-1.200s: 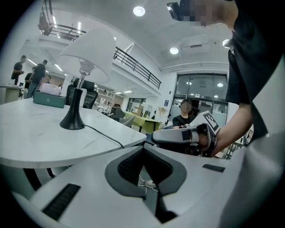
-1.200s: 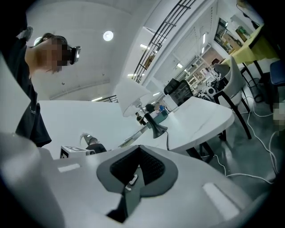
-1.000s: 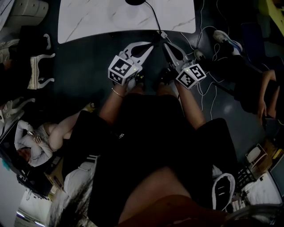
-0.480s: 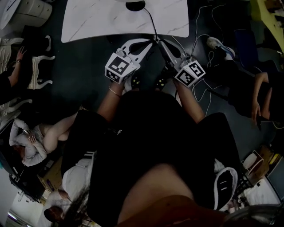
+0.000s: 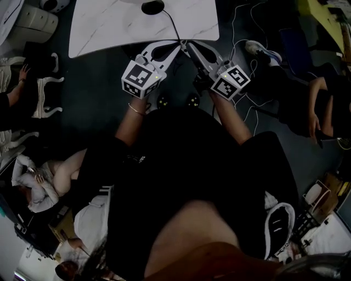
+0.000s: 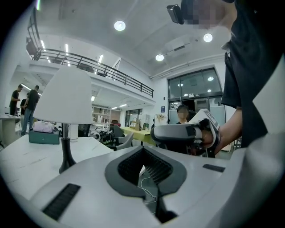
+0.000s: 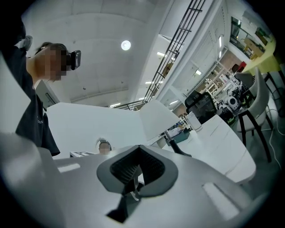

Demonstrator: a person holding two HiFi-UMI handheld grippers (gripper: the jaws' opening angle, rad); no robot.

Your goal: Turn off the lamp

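Note:
The lamp has a white shade (image 6: 67,95) on a black stem and base (image 6: 67,156) and stands on the white marble table (image 5: 109,27). From above only its black base (image 5: 152,6) shows. Its black cord (image 5: 173,26) runs over the table's near edge to where the tips of my two grippers meet. My left gripper (image 5: 176,45) and right gripper (image 5: 186,45) point at each other there, both shut. I cannot tell whether either pinches the cord. The shade (image 7: 156,118) also shows in the right gripper view. The left gripper view shows the right gripper (image 6: 182,132) close ahead.
A teal box (image 6: 43,137) sits on the table behind the lamp. White cables (image 5: 247,33) and a shoe (image 5: 258,48) lie on the dark floor to the right. Chair frames (image 5: 46,88) stand at the left. People sit at both sides.
Both grippers have risen together, tips still meeting at the cord by the table's near edge. Both stay shut.

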